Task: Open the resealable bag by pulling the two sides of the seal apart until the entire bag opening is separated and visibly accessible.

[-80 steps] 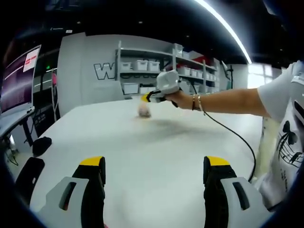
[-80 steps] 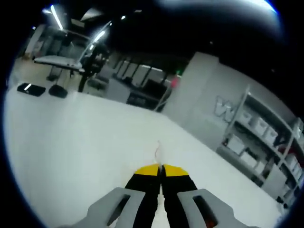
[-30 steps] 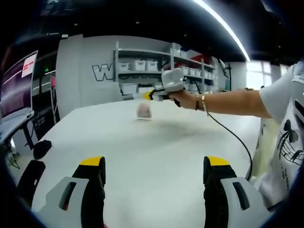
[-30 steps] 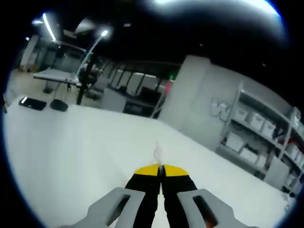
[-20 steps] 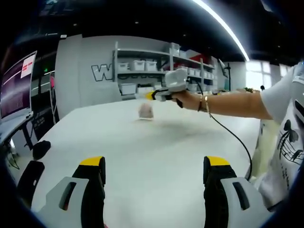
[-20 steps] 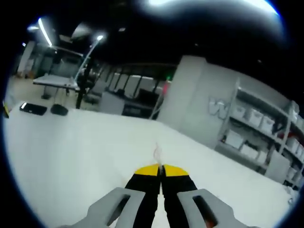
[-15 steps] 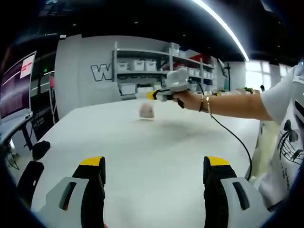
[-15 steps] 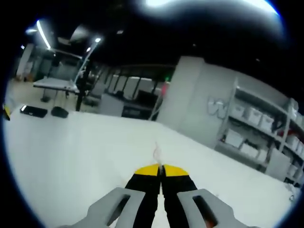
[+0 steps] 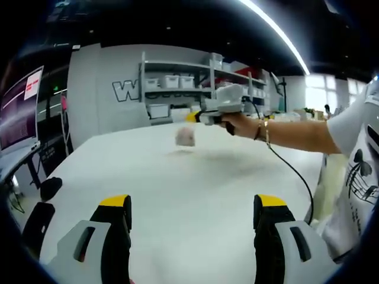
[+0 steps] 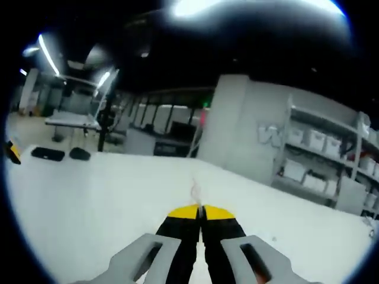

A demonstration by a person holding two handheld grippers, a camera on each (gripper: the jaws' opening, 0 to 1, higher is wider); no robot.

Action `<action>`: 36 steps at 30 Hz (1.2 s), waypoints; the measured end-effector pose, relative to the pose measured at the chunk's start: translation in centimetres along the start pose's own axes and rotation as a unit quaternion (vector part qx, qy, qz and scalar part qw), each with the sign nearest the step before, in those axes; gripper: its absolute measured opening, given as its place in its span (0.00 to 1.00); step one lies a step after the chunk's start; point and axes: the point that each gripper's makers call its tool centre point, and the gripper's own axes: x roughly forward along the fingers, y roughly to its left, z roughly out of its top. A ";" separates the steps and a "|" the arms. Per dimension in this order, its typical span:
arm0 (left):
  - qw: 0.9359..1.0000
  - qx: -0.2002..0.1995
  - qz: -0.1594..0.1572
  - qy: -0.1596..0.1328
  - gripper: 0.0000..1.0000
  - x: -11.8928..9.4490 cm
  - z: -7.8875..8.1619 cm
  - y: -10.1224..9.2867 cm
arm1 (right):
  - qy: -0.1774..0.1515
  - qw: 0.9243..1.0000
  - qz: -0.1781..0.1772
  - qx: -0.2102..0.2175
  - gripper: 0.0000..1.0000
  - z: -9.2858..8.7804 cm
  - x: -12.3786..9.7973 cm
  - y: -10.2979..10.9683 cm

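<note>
A small resealable bag with something pinkish inside hangs over the far middle of the white table. My right gripper holds it by its top edge, in a person's outstretched hand. In the right gripper view the right gripper is shut, with a thin sliver of clear bag edge sticking up between its yellow tips. My left gripper stands open low over the near table, far from the bag, with nothing between its jaws.
A black cable runs from the right gripper along the table's right side. A black object lies at the left edge, below a screen. Shelves with bins stand behind. Two dark items lie far off.
The right gripper has carried the hanging bag to the right and a little higher over the table. The left gripper has stayed open in place.
</note>
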 end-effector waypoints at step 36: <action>1.000 0.010 -0.007 0.007 0.84 0.1 0.7 -1.0 | -0.055 0.996 0.020 0.060 0.00 1.5 -5.7 3.0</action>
